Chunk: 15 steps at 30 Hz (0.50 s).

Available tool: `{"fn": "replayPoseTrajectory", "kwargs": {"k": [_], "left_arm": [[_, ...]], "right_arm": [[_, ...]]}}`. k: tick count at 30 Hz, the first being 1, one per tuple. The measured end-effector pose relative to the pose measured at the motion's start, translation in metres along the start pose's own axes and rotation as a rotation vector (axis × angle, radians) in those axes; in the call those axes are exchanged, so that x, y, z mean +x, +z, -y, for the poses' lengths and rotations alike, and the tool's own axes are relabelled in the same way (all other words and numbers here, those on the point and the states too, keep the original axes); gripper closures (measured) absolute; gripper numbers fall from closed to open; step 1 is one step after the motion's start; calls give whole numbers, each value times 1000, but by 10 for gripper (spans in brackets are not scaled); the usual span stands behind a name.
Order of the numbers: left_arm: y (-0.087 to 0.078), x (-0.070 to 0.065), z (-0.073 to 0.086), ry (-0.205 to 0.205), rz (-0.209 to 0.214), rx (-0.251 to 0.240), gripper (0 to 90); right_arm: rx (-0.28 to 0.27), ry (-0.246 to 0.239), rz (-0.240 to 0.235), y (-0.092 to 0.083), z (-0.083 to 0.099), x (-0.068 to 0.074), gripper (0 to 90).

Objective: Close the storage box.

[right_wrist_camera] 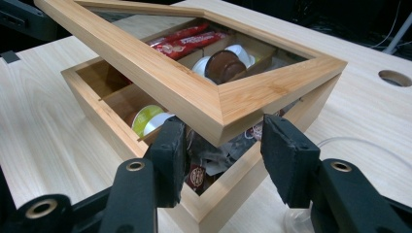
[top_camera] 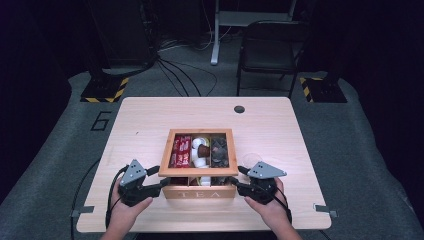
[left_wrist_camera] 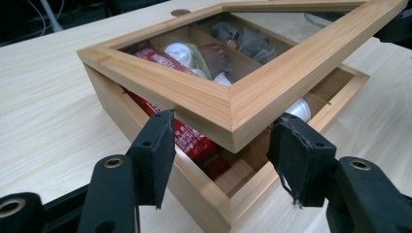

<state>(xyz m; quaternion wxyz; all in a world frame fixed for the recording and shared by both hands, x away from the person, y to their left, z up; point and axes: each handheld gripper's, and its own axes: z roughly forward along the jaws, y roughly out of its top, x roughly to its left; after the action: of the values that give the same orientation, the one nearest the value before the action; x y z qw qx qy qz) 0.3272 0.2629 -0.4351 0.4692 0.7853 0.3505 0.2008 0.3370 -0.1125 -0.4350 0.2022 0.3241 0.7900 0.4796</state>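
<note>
We note lid (top_camera: 198,171) raised off tea box (top_camera: 200,192); left gripper (top_camera: 159,186) pinching lid's left corner; right gripper (top_camera: 239,185) pinching right corner.

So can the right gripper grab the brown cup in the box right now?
Probably not. The right gripper sits at the front corner of the glass lid, which is only part-way up and covers the brown cup. The lid would likely need to lift further first.

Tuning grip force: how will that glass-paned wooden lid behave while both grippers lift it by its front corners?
The lid looks stiff: a thick wooden frame. Its pane seems fragile if dropped. It likely pivots at the rear of the box.
</note>
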Motion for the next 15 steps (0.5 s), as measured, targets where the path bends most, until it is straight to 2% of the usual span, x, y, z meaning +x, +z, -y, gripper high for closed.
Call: {"fn": "replayPoseTrajectory", "kwargs": {"k": [11,15], "left_arm": [[4,1,9,7,18,21,421],[5,3,12,-24,37,22,419]], "right_arm": [[15,23,-16,5,12,0,527],[20,25,-20,6,14,0,527]]}}
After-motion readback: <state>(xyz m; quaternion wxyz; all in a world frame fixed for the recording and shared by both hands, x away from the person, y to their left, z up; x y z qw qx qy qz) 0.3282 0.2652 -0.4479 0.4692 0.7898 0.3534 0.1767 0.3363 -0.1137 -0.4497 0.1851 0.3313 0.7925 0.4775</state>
